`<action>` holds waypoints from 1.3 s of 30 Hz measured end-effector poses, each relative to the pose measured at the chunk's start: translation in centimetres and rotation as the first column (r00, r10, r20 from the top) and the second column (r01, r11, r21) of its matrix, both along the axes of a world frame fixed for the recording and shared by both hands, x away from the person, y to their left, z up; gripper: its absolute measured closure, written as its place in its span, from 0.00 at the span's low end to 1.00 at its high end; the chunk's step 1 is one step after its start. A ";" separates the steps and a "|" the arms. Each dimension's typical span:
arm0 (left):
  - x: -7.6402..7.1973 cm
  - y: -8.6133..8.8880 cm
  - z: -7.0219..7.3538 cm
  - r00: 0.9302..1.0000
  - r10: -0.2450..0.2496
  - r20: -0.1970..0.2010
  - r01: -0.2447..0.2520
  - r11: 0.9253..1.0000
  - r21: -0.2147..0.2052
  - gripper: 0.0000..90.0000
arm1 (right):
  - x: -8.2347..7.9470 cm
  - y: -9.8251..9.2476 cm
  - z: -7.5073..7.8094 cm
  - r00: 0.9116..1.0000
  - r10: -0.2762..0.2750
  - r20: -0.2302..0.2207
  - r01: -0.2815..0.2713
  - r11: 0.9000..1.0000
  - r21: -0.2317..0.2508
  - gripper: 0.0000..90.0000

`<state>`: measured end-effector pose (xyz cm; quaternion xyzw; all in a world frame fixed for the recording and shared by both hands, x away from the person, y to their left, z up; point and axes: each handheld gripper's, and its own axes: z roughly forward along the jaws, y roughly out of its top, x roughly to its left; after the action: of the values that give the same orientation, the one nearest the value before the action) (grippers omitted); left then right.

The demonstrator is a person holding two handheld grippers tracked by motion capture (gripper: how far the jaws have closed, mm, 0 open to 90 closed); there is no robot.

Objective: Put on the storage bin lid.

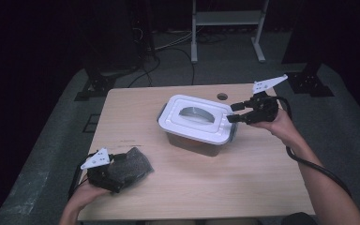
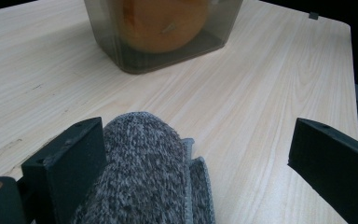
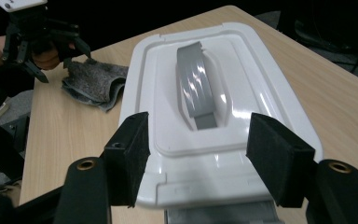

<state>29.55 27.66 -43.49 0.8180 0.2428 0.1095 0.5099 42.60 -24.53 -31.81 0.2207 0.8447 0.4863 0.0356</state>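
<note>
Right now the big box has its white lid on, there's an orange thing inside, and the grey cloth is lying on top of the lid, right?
Not quite. The grey cloth lies on the table beside the left gripper, away from the box, as the high view shows. The white lid is on, and the orange thing is inside.

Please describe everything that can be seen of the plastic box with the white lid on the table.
The box has a white lid with a grey handle folded flat in its recess, and smoky see-through walls. Something orange sits inside. It stands upright near the middle of the wooden table, lid on. The right claw is open at its short end, jaws on either side of the lid's edge; contact is unclear.
</note>
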 end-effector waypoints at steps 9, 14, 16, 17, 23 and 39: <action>0.0 0.0 -0.1 1.000 0.000 -0.001 0.000 1.000 0.002 0.04 | -1.2 -2.3 -0.9 0.999 -0.032 -0.013 0.032 0.999 0.014 0.41; 0.0 0.0 -0.1 1.000 0.003 -0.005 -0.003 1.000 0.000 0.04 | -1.7 -3.1 -1.5 0.999 -0.045 -0.021 0.045 0.999 0.019 0.40; 0.0 0.0 -0.1 1.000 0.003 -0.005 -0.003 1.000 0.001 0.04 | -2.0 -3.4 -1.8 0.998 -0.050 -0.029 0.051 0.998 0.023 0.40; 0.0 0.0 -0.1 1.000 0.003 -0.005 -0.003 1.000 0.000 0.03 | -2.1 -3.6 -2.1 0.998 -0.051 -0.029 0.051 0.998 0.027 0.39; -0.1 0.0 -0.1 1.000 0.005 -0.006 -0.005 1.000 -0.002 0.03 | -2.7 -4.2 -3.1 0.997 -0.053 -0.048 0.054 0.998 0.031 0.38; 0.0 -0.2 -0.2 1.000 0.001 -0.007 -0.001 1.000 0.004 0.03 | -4.5 -5.8 -5.8 0.993 -0.078 -0.085 0.081 0.996 0.038 0.36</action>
<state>29.53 27.41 -43.66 0.8192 0.2449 0.1072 0.5073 38.10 -30.28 -37.58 0.2749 0.8258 0.4922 0.0150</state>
